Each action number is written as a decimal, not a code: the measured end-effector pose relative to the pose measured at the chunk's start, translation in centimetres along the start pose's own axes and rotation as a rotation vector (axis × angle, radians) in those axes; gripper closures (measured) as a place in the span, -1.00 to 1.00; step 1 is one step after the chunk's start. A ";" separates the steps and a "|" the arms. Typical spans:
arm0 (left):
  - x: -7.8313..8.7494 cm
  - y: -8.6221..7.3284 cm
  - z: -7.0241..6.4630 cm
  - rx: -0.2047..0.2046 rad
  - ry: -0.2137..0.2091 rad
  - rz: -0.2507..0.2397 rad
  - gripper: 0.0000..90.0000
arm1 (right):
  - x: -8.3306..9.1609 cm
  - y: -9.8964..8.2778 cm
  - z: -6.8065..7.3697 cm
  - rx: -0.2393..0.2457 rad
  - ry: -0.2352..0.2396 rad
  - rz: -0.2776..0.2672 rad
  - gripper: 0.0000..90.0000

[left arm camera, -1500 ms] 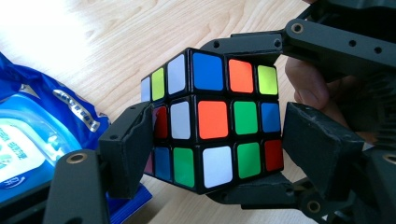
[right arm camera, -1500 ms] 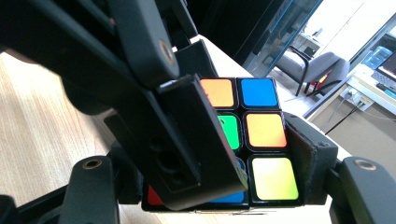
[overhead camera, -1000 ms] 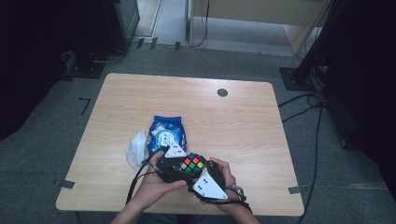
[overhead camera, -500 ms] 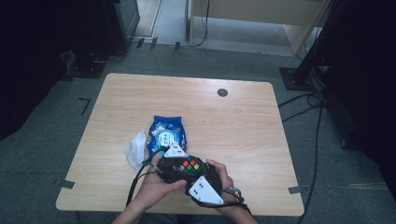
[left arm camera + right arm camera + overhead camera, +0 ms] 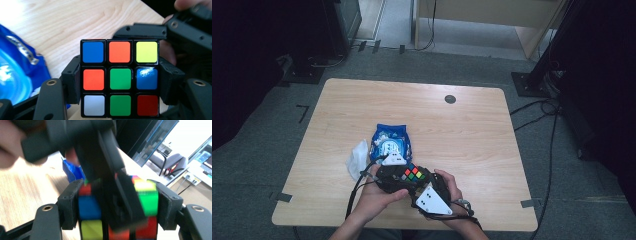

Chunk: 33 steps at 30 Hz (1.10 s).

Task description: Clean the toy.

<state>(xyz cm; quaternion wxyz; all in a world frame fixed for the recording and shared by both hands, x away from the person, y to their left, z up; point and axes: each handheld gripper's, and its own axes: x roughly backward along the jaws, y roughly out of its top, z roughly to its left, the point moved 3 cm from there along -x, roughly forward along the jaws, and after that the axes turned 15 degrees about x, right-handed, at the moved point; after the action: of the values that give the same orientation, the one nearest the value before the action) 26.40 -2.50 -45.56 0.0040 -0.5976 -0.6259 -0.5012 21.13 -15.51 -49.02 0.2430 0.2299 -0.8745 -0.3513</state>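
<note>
A scrambled Rubik's cube (image 5: 413, 173) is held above the table's front edge between both hands. In the left gripper view the cube (image 5: 120, 78) shows a blue, orange and yellow top row, and my left gripper (image 5: 120, 87) is shut on its sides. My right gripper (image 5: 117, 212) is shut on the cube (image 5: 88, 208) too, from another side. The left gripper's black jaw crosses in front of that cube, blurred. In the high view the left gripper (image 5: 398, 176) and right gripper (image 5: 424, 184) meet at the cube.
A blue snack packet (image 5: 390, 141) lies just beyond the hands, with a white crumpled wrapper (image 5: 358, 157) to its left. A dark grommet (image 5: 450, 99) sits in the wooden table (image 5: 472, 135) near the far edge. Cables and stand bases lie on the floor around the table.
The cube and both grippers have shifted only slightly near the front edge. Both stay clamped on the cube.
</note>
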 end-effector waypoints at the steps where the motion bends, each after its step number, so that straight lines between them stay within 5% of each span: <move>1: 0.2 0.1 0.1 0.003 -0.001 -0.005 -0.24 | -0.1 -0.1 0.0 0.001 -0.002 0.007 -0.28; 15: 0.9 0.4 0.1 0.009 -0.037 -0.002 -0.24 | -0.3 -0.5 0.0 0.006 0.002 0.032 -0.24; 21: 1.5 0.7 -0.2 -0.008 -0.025 -0.041 -0.33 | -0.1 -0.2 -0.4 -0.008 0.014 0.016 -0.24; 26: 3.2 1.3 0.5 0.010 -0.068 -0.076 -0.43 | -0.1 -0.5 -0.7 -0.006 0.001 0.032 -0.24; 33: 6.2 2.1 3.9 0.054 0.049 -0.155 -0.35 | 0.0 -1.0 -1.1 -0.022 -0.005 0.043 -0.24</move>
<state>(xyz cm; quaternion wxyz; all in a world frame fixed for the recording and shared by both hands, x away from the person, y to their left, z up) 28.54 4.16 -42.47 -0.0035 -0.5348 -0.6832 -0.4973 22.07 -16.73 -49.06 0.2507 0.2073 -0.8759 -0.3562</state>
